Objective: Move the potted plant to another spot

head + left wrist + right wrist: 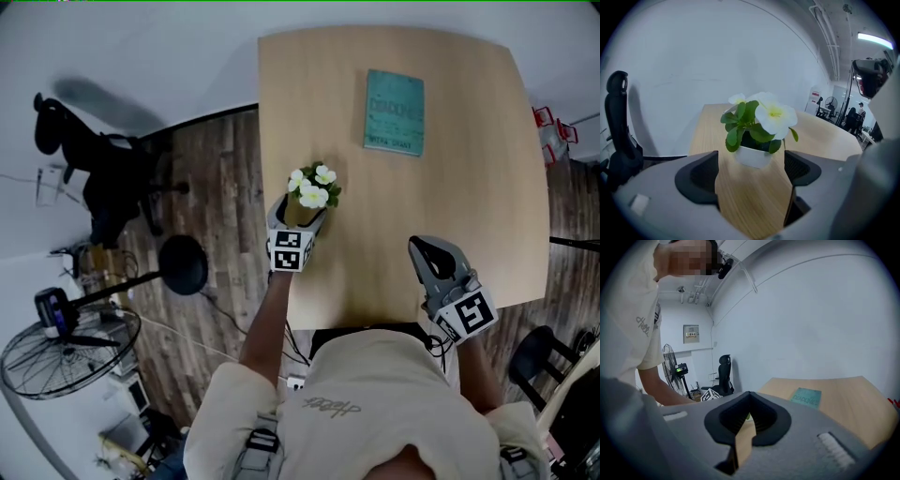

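A big table (469,206) of light wood stands on a dark wood floor (220,216). A person in a pale shirt (375,403) stands at its near edge and holds tongs in each hand. Off to the left, a black chair (103,169) stands by the white wall, and a round fan (66,352) stands nearer to the person.

A blue-green book (394,112) lies flat on the far part of the table.

The right tongs (419,246) hover over the near right part of the table. They are clenched, with the tips pressed together, and they hold nothing.

The left tongs (300,214) are down low by the left edge of the table. They are spread wide. Bare wood shows between the two black pads.

The potted plant (312,192) stands upright near the left edge of the table, well apart from the book. It has white flowers, green leaves and a small white pot. The pot sits right at the front of the gap in the left tongs, and the pads do not press on it.
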Tool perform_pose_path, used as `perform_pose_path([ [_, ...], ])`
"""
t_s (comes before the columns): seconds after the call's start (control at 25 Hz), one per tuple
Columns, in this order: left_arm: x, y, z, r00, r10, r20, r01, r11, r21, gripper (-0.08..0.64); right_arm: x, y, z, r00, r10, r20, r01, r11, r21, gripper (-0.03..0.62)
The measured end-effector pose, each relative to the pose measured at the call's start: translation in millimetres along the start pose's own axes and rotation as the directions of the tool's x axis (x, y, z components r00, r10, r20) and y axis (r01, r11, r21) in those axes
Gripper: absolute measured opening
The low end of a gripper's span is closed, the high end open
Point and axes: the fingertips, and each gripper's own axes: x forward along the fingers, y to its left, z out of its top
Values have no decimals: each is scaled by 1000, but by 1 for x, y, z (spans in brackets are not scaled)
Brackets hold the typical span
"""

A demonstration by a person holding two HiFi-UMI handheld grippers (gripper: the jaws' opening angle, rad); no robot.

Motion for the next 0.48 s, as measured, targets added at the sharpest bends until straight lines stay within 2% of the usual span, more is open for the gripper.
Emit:
perform_pose_path([
  [0.48, 39, 2, 1, 999, -19, -30, 19, 999, 27, 460, 9, -12, -15, 999, -12, -45, 13, 999, 32, 3],
])
